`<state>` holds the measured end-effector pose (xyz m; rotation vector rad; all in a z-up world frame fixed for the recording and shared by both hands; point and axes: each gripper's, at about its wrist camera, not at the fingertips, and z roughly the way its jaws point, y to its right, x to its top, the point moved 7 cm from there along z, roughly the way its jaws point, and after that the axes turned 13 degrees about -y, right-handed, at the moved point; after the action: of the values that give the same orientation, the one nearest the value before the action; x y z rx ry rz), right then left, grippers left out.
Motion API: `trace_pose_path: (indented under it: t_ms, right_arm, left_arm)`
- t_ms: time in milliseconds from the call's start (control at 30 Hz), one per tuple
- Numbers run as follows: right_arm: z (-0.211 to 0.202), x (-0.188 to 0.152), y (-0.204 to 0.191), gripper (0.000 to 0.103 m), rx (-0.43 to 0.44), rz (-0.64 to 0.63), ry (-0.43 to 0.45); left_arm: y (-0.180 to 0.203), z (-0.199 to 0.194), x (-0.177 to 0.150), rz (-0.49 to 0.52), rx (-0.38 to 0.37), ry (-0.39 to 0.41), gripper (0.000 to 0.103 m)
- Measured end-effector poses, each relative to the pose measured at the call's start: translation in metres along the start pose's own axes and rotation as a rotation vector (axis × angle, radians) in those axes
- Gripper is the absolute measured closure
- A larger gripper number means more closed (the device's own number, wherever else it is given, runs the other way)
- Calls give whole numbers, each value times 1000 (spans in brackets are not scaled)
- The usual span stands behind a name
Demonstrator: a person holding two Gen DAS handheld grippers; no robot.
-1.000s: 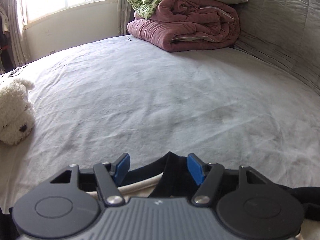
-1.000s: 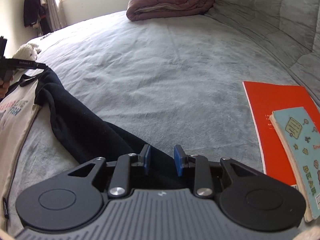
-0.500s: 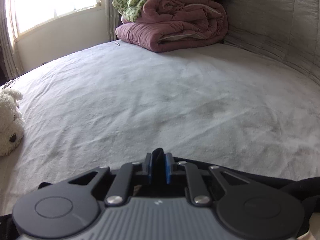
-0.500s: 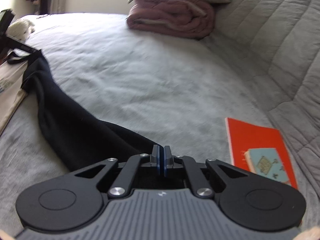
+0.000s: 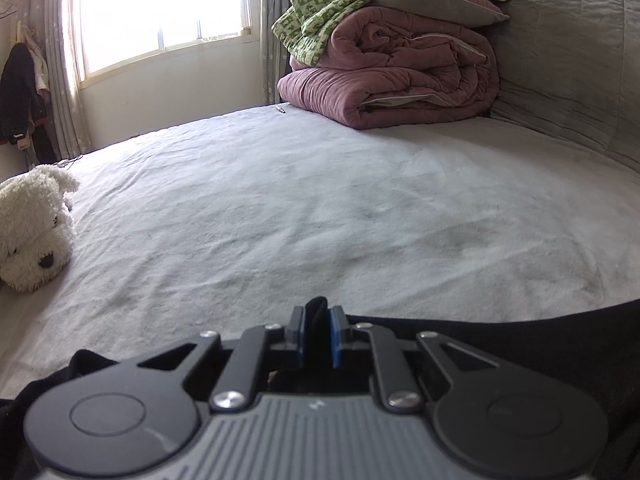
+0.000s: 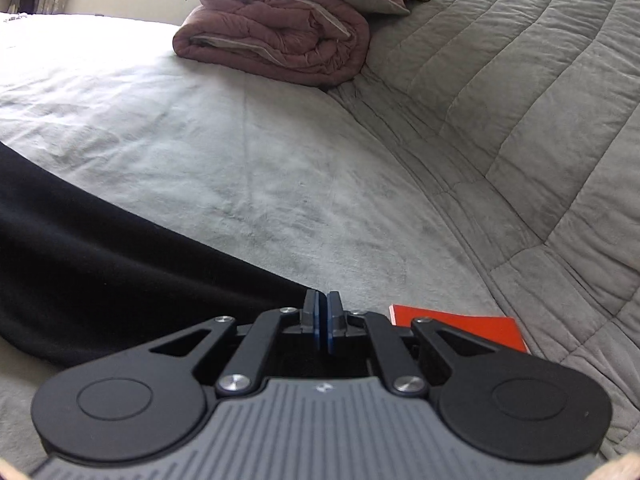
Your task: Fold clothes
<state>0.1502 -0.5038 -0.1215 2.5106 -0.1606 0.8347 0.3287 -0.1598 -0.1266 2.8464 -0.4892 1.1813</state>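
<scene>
A black garment (image 5: 520, 344) lies across the near part of the grey bed sheet (image 5: 320, 200). My left gripper (image 5: 316, 316) is shut on it, and a fold of black cloth sticks up between the blue pads. In the right wrist view the same black garment (image 6: 100, 264) runs as a taut band from the left edge to my right gripper (image 6: 322, 304). The right gripper's pads are pressed together where the cloth's edge reaches them; the pinched part is mostly hidden under the fingers.
A white plush dog (image 5: 34, 228) lies at the left bed edge. A folded maroon quilt (image 5: 400, 80) with a green blanket (image 5: 336, 4) and pillows is stacked at the back. A red book (image 6: 480, 328) lies beside the right gripper, near the grey quilted cover (image 6: 520, 120).
Both grippers went from open to shut on the black garment. The right gripper swung to the right, drawing the cloth taut, and the books slid mostly out of view.
</scene>
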Motion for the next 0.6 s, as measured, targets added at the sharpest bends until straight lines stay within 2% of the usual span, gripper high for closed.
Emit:
trace_pose_path:
  t_ms: [200,267,300,367,400,433,467,600]
  right_arm:
    - [32,6,-8,99,-36,-33,-49]
    - [36,7,-11,97,-48,-45,-63]
    - [33,8,-8,97,-30,-32,-65]
    - [26,10,-1,92,7,-5,-70]
    - [23,10,3,87,26,9,-72]
    - [19,11,7,73,45,28,-74]
    - [16,9,19,69,67,68,-76]
    - [0,3,63,69,156,231,-84]
  left_arm:
    - [4,2,-1,30,31,-14,89]
    - [9,2,-1,59,55,-21,86]
    - [11,1,-1,74,65,-22,85]
    - [16,-4,0,102,79,-20,74]
    - [18,-8,0,110,75,-15,72]
    - [20,-14,0,112,61,-6,67]
    - [23,-19,-1,115,47,3,63]
    - [44,-40,-4,155,-27,26,61]
